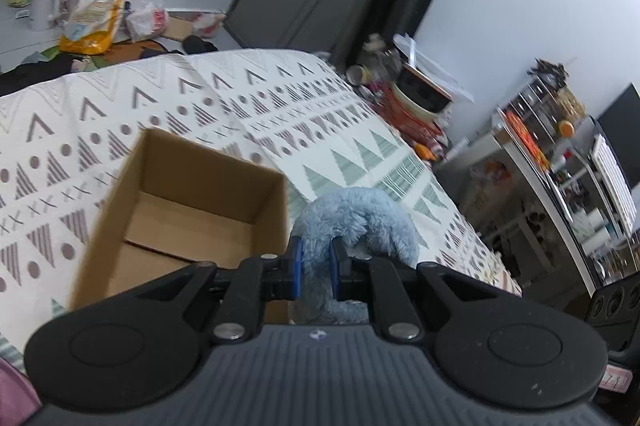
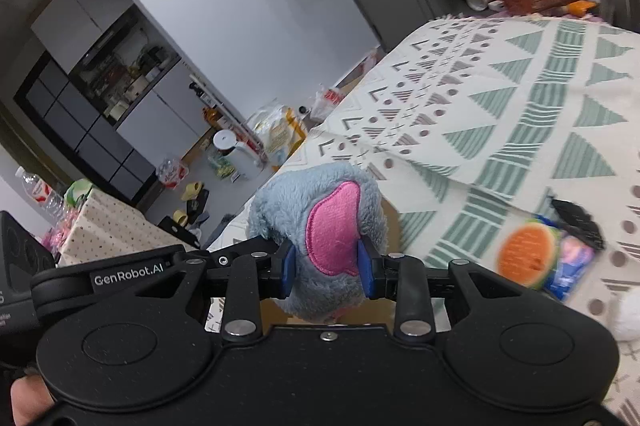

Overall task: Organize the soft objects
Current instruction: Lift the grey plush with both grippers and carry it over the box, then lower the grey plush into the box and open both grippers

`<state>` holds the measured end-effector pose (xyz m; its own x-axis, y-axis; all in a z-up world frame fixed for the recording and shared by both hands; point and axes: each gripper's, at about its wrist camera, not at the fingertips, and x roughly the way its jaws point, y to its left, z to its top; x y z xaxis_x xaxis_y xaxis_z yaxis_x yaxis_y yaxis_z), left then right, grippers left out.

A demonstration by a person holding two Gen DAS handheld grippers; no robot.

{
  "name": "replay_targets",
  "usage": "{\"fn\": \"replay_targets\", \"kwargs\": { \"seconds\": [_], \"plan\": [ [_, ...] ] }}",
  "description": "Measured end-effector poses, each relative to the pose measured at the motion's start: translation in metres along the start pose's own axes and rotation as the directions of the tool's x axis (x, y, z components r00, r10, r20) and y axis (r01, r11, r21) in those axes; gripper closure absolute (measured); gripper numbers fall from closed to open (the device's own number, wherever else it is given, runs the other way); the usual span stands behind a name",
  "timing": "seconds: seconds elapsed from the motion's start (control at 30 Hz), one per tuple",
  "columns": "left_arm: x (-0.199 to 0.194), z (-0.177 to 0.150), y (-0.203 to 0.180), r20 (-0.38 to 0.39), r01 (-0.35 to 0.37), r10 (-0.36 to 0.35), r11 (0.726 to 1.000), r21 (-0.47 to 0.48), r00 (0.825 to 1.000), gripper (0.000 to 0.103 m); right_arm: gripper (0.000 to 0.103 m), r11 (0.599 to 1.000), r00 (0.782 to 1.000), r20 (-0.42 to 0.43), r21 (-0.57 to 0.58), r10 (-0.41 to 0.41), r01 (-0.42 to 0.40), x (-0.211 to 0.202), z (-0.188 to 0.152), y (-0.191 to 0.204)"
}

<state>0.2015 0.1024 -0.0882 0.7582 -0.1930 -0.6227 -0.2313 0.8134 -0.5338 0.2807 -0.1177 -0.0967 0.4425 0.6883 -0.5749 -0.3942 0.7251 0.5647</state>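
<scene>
Two tongs, left tongs [image 1: 316,268] and right tongs [image 2: 327,266], each clenched on blue plush toy [image 1: 352,222]; empty cardboard box [image 1: 180,210] lies immediately left of the left tongs on the table.

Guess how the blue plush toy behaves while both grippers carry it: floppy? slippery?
Probably floppy: the plush toy curls in an arch past the left gripper, unsupported. Likely light, since the thin pinches seem to hold it. Slip looks unlikely: the fur bulges around the right gripper at the pink patch, though fur could creep.
</scene>
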Motion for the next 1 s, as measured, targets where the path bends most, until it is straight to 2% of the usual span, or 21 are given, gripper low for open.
{"fn": "replay_targets", "kwargs": {
  "seconds": [0.4,0.67,0.87,0.93,1.0],
  "plan": [
    [0.015,0.018,0.075,0.004,-0.054,0.054,0.992,-0.115,0.999,0.090,0.072,0.999,0.997,-0.077,-0.038,0.005,-0.008,0.075,-0.002,0.034],
    [0.031,0.023,0.102,0.006,-0.101,0.102,0.987,-0.128,0.995,0.090,0.072,0.999,0.991,-0.134,-0.049,-0.014,0.007,0.113,-0.007,0.043],
    [0.036,0.026,0.110,0.045,-0.131,0.138,0.983,-0.129,0.989,0.085,0.060,0.999,0.990,-0.139,-0.042,-0.030,0.025,0.129,-0.006,0.044],
    [0.036,0.027,0.110,0.058,-0.142,0.150,0.982,-0.126,0.987,0.080,0.052,0.999,0.989,-0.142,-0.033,-0.031,0.027,0.126,-0.004,0.045],
    [0.036,0.027,0.110,0.056,-0.127,0.135,0.983,-0.132,0.989,0.072,0.050,0.999,0.988,-0.145,-0.020,-0.045,0.043,0.123,-0.003,0.044]
  ]
}}
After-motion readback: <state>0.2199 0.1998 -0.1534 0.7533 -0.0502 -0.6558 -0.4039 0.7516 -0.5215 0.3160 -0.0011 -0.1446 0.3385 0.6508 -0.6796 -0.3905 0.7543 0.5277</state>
